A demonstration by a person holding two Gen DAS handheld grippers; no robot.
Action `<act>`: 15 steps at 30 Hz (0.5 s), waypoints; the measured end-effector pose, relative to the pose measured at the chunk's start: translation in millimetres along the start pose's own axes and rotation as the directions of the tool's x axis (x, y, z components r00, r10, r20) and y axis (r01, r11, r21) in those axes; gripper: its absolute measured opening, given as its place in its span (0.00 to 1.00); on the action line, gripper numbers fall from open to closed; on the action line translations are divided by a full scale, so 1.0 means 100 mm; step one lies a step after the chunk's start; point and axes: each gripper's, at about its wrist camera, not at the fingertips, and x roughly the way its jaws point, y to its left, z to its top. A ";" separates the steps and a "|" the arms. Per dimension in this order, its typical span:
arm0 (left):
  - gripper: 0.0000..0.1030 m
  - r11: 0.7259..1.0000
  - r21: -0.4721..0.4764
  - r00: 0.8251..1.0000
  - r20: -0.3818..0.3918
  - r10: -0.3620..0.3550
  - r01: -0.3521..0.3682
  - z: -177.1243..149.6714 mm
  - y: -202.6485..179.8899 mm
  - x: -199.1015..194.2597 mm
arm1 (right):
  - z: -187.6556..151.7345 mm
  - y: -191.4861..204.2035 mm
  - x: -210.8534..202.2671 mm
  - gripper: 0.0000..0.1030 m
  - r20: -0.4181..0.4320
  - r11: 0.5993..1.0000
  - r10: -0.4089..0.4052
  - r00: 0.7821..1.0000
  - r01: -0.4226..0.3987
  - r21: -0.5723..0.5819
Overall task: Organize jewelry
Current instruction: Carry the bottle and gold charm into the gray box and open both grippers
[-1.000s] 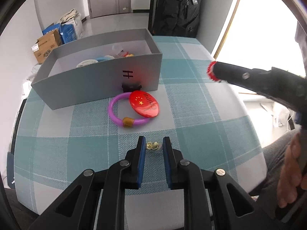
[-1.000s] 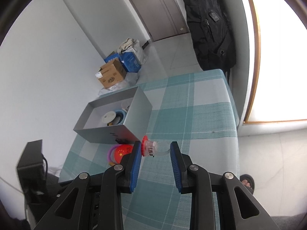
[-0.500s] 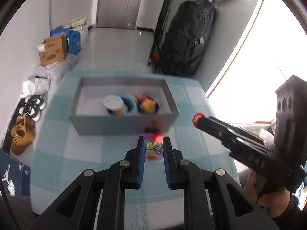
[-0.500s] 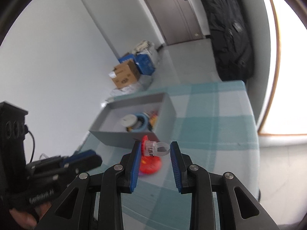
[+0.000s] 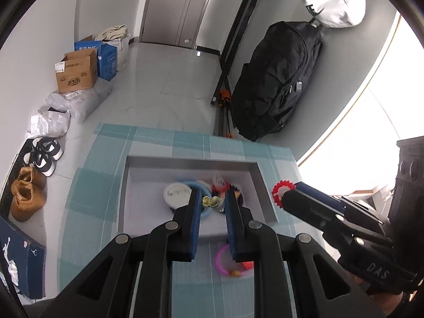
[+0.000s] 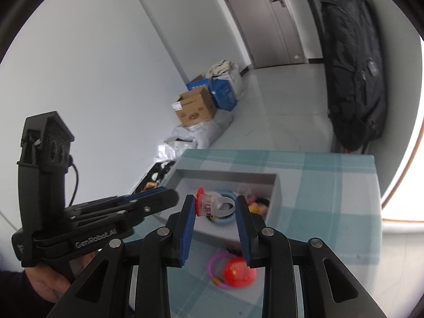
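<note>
White walls (image 6: 106, 66), a shiny pale floor (image 5: 164, 90), a grey door (image 5: 180, 8). Boxes (image 5: 76, 73) and shoes (image 5: 43, 153) sit left; bright window (image 5: 384, 122) right.

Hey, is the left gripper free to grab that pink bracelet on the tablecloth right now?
Probably not: the left gripper is shut on a small gold piece above the gray box. The pink bracelet lies uncovered below.

Bright daylight enters from the right edge of both frames, where the window (image 5: 376, 122) is blown out to white glare. Fisheye distortion bends walls and door near the dark circular borders. Things low in the centre are smeared by motion blur; the background stays sharp.
</note>
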 end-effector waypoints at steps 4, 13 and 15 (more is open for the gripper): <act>0.13 1.000 -0.025 1.000 -0.007 -0.014 0.014 0.07 0.08 0.09 | 0.09 -0.03 0.14 0.28 -0.012 1.000 0.003 1.000 -0.003 -0.019; 0.13 0.997 -0.074 0.998 -0.054 -0.038 0.034 0.20 0.30 0.35 | 0.15 -0.19 0.40 0.28 -0.035 1.000 0.025 0.999 -0.025 -0.010; 0.13 0.995 -0.083 0.996 -0.066 -0.052 0.047 0.20 0.31 0.40 | 0.15 -0.23 0.46 0.28 -0.046 1.000 0.028 0.999 -0.028 0.002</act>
